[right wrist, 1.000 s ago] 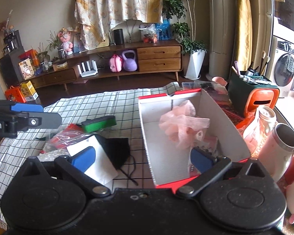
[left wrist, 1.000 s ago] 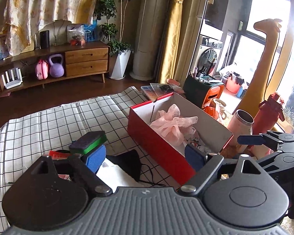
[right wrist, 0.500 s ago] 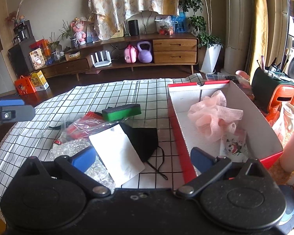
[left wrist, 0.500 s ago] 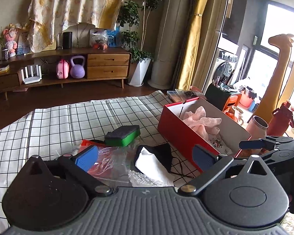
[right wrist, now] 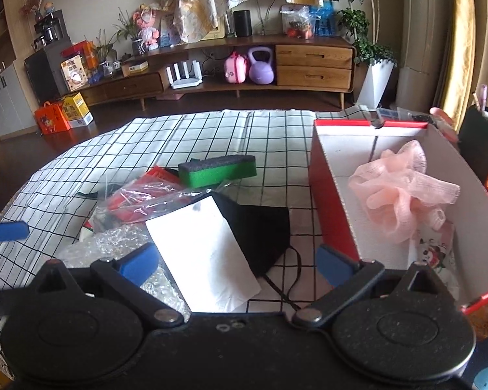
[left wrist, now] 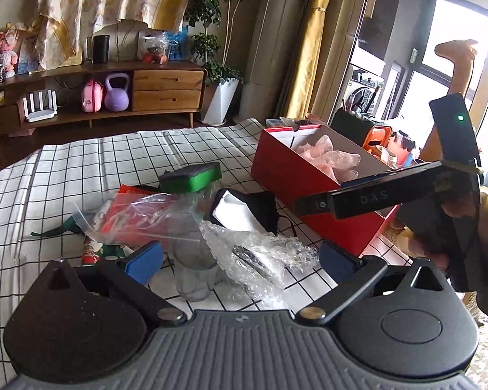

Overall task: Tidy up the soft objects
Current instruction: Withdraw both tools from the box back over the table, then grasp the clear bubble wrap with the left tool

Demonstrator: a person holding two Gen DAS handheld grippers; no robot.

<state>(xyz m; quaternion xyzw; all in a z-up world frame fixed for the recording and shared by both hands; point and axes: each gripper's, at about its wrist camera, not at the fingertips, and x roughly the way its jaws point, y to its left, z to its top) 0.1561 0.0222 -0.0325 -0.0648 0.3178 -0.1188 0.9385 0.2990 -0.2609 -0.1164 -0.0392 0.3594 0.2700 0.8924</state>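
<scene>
- Both tools are being brought lower and back from the red box point(right wrist: 328, 208), so that the loose pile on the checked counter point(left wrist: 81, 162) is being framed between the fingers where the box was framed a second ago.
- Nothing is being pinched: the left tool point(left wrist: 240, 258) is being held fully spread above the bubble wrap point(left wrist: 260, 253), and the right tool point(right wrist: 236, 261) is being held spread above the white sheet point(right wrist: 205, 253) and the black face mask point(right wrist: 260, 227).
- A pink mesh sponge point(right wrist: 403, 195) is already lying inside the box; the rest of the soft things are lying just beside it on the counter.
- The mask is being judged light and limp; it is probably best taken at the folded cloth edge, not by the thin ear loop point(right wrist: 292, 279), which would likely slip or stretch.
- The green sponge point(right wrist: 218, 169) is being judged light and springy; a grip across its long sides should hold, with some squashing expected.
- The bubble wrap and the clear plastic bag point(left wrist: 153, 214) are being judged slippery and crackly; a bunched fold should be taken, since a flat layer may slide from the pads.
- The white sheet is lying on the mask, so both could be lifted together.
</scene>
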